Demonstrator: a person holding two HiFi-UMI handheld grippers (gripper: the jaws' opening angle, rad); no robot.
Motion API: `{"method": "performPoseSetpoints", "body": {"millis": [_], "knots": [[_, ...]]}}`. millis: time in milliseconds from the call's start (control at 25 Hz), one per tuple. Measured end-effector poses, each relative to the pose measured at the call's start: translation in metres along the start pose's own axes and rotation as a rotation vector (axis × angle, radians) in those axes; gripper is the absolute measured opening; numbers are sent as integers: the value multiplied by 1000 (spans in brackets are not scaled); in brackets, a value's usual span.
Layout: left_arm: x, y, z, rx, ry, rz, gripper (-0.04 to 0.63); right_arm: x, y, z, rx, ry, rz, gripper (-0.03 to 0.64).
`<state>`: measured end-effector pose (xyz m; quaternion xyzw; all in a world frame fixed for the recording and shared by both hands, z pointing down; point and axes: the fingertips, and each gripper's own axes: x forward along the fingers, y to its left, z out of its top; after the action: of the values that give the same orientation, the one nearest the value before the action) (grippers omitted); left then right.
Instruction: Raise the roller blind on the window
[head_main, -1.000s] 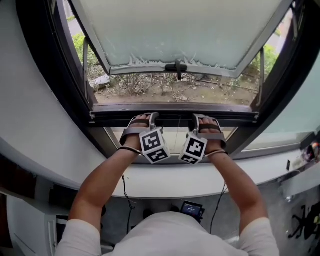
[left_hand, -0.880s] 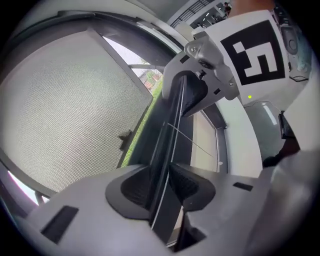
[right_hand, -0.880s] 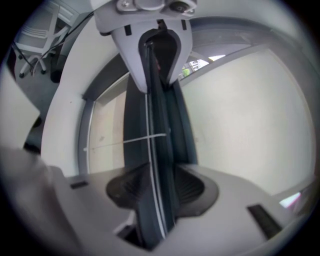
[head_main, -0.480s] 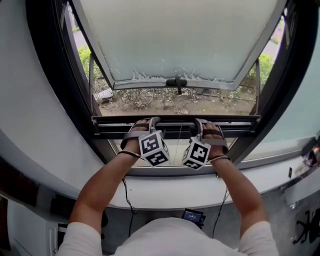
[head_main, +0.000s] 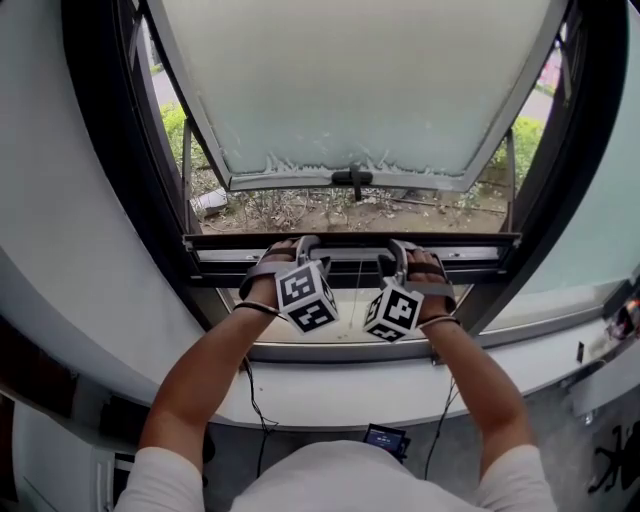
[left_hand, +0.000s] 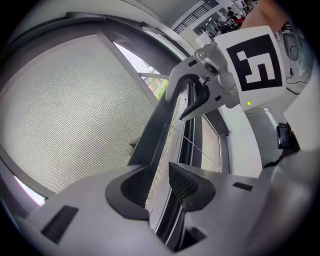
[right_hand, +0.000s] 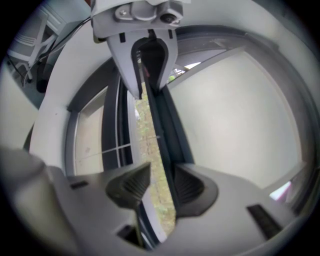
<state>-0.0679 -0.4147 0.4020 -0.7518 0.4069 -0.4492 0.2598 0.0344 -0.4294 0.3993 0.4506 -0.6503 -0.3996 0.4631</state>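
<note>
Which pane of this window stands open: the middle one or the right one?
The big middle pane: its lower edge, with the black handle, swings outward over the ground. The right pane looks shut.

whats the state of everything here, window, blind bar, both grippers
window sash: open, swung outward at its bottom edge
blind bottom bar: low in the frame, level, running between both grippers' fingers
left gripper: fingers apart, astride the bar
right gripper: fingers apart, astride the bar
</note>
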Motion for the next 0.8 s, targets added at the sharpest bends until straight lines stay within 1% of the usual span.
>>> {"method": "performPoseSetpoints", "body": {"millis": [240, 440, 560, 680, 800], "knots": [[-10, 20, 13, -16, -26, 28, 133, -5, -25, 7, 37, -44, -78, 156], [-19, 35, 21, -12, -35, 47, 133, -10, -43, 13, 66, -59, -102, 156], [-22, 39, 23, -8, -32, 48, 133, -12, -48, 15, 84, -66, -96, 156], [-23, 41, 25, -3, -32, 46, 133, -18, -52, 21, 159, -93, -75, 156], [-26, 46, 28, -3, -35, 46, 133, -30, -61, 32, 222, -143, -86, 156]]}}
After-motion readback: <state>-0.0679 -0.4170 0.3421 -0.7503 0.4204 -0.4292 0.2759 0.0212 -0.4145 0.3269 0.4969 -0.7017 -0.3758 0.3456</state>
